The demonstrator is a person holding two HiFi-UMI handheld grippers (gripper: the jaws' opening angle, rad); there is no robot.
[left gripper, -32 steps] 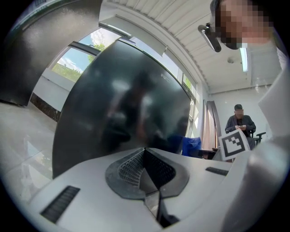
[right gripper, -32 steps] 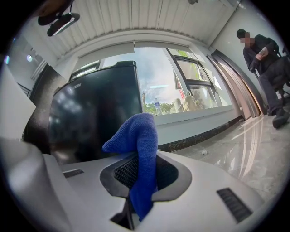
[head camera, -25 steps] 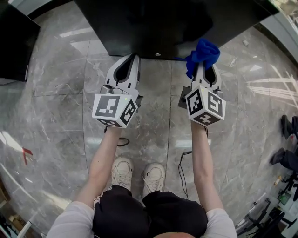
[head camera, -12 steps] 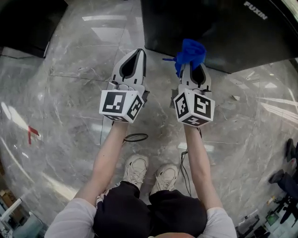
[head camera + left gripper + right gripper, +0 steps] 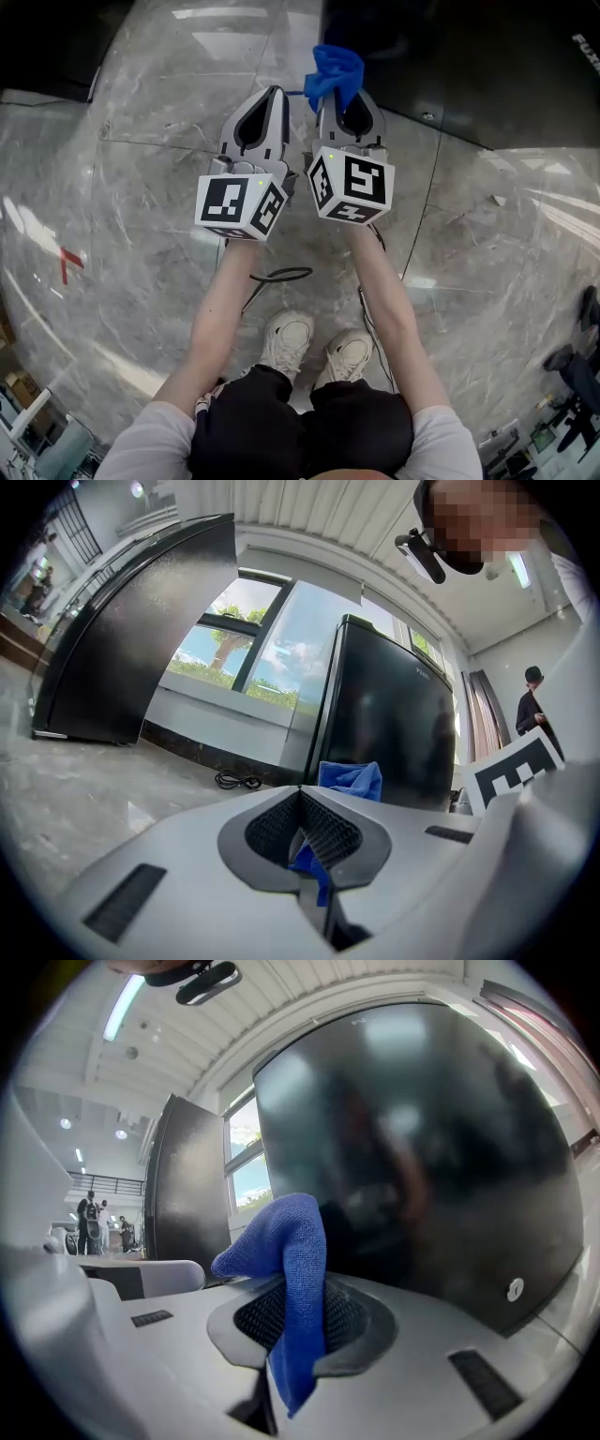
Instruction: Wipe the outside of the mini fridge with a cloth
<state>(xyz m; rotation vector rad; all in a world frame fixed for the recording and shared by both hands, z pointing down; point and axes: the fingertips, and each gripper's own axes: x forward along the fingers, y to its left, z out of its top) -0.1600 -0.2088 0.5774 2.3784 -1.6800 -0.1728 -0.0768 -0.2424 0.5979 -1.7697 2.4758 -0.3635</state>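
Note:
The mini fridge (image 5: pixel 469 66) is a glossy black box standing on the marble floor, ahead and to the right of me. My right gripper (image 5: pixel 343 96) is shut on a blue cloth (image 5: pixel 336 67) that bunches up above its tips, just short of the fridge's left edge. In the right gripper view the cloth (image 5: pixel 286 1241) hangs through the shut jaws of that gripper (image 5: pixel 298 1288), with the fridge (image 5: pixel 422 1147) close behind it. My left gripper (image 5: pixel 274 94) stays shut right beside the other one. In the left gripper view its tips (image 5: pixel 300 791) meet, with a blue sliver low in the gap.
A second black cabinet (image 5: pixel 47 42) stands at the far left, tall in the left gripper view (image 5: pixel 122 639). A black cable (image 5: pixel 277 275) loops on the floor near my shoes, and a red mark (image 5: pixel 67 264) lies to the left. A person (image 5: pixel 534 700) stands far right.
The fridge has slid to the right of the view. My right gripper has carried the cloth leftward, ending close against the left gripper. Both stay shut.

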